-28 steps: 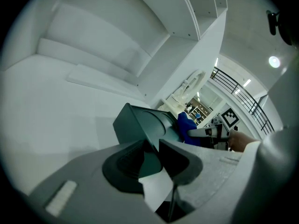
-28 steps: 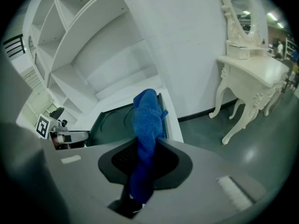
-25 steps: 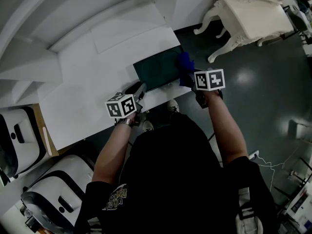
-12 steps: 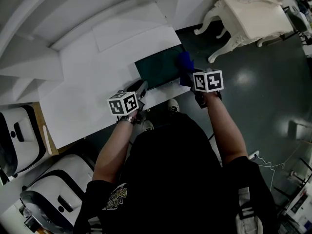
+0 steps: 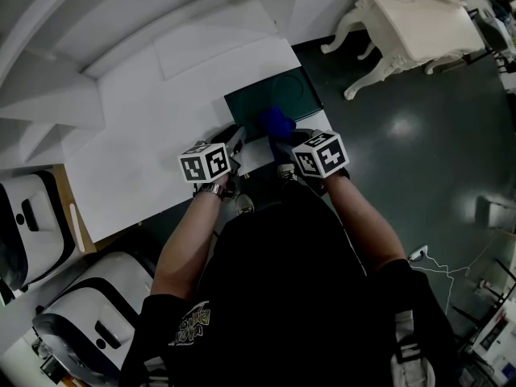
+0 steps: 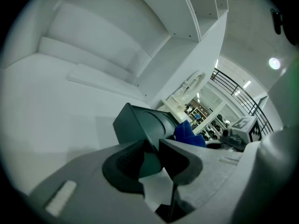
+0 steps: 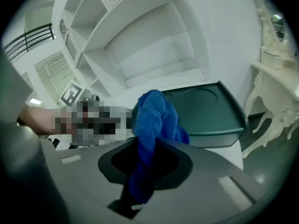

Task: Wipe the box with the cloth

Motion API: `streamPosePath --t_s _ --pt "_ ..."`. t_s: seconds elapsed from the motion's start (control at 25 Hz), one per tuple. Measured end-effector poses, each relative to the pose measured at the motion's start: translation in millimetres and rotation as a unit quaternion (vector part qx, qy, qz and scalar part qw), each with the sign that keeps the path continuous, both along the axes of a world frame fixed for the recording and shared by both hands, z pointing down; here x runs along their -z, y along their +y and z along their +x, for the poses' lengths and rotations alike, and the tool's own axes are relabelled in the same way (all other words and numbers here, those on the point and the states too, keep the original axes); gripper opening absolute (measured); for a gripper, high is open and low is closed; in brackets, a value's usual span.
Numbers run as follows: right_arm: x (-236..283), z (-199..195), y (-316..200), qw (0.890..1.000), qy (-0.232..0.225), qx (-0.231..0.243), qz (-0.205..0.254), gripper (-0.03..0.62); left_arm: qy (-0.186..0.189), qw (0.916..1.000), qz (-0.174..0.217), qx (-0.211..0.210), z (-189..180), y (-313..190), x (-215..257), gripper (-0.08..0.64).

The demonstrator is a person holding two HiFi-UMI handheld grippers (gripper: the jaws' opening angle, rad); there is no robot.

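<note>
A dark green flat box [image 5: 278, 99] lies at the near right end of the white table [image 5: 153, 143]. My left gripper [image 5: 235, 139] is at the box's near left corner, and its jaws look shut on the box's edge [image 6: 140, 125]. My right gripper [image 5: 284, 140] is shut on a blue cloth [image 5: 274, 122], which rests on the near part of the box top. The cloth [image 7: 156, 120] bunches up between the fingers in the right gripper view, with the box [image 7: 205, 108] behind it. In the left gripper view the cloth [image 6: 189, 134] shows just past the jaws.
An ornate white side table [image 5: 419, 22] stands on the dark floor at the upper right. White shelving rises behind the table. Two white cases [image 5: 32, 232] sit on the floor at the left. The table's right edge is close beside the box.
My right gripper has carried the blue cloth leftward, from the box's right edge to its near left part. The left gripper has hardly moved.
</note>
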State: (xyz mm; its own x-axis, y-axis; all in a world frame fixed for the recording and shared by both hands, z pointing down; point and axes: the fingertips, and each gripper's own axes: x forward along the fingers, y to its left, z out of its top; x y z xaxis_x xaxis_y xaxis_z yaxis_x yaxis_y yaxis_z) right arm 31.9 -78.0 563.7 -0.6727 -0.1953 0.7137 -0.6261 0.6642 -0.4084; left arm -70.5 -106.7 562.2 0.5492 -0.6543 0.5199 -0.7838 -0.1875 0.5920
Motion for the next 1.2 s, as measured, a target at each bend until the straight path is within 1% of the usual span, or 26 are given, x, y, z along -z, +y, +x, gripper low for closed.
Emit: streamPosePath --t_s 0.16,0.28,0.44,0.56,0.72,0.84,1.04,1.2 --pt "-9 -28 28 0.998 0.004 0.068 -0.007 0.094 -0.001 1.0 0.0 -0.003 0 -1 0 0.108" --pt "-18 -46 44 0.994 0.016 0.11 -0.008 0.094 -0.002 1.0 -0.001 -0.006 0 -1 0 0.109" --pt "-30 -64 55 0.988 0.033 0.15 -0.008 0.094 -0.004 1.0 -0.003 -0.009 1 0 1 0.109" --pt "-39 -72 58 0.986 0.041 0.164 -0.012 0.094 -0.005 0.9999 -0.003 -0.01 0 0 1 0.11" --pt "-50 -73 51 0.988 0.047 0.145 -0.018 0.092 -0.005 0.9999 -0.003 -0.01 0 0 1 0.11" --pt "-58 -67 44 0.992 0.048 0.11 -0.034 0.093 -0.008 0.9999 -0.003 -0.012 1 0 1 0.109" --pt "-62 -56 33 0.997 0.028 0.046 -0.06 0.092 -0.014 0.9997 -0.003 -0.018 1 0 1 0.11" --pt "-63 -44 26 0.998 0.028 0.014 -0.063 0.092 -0.014 0.9997 -0.003 -0.019 1 0 0 0.11"
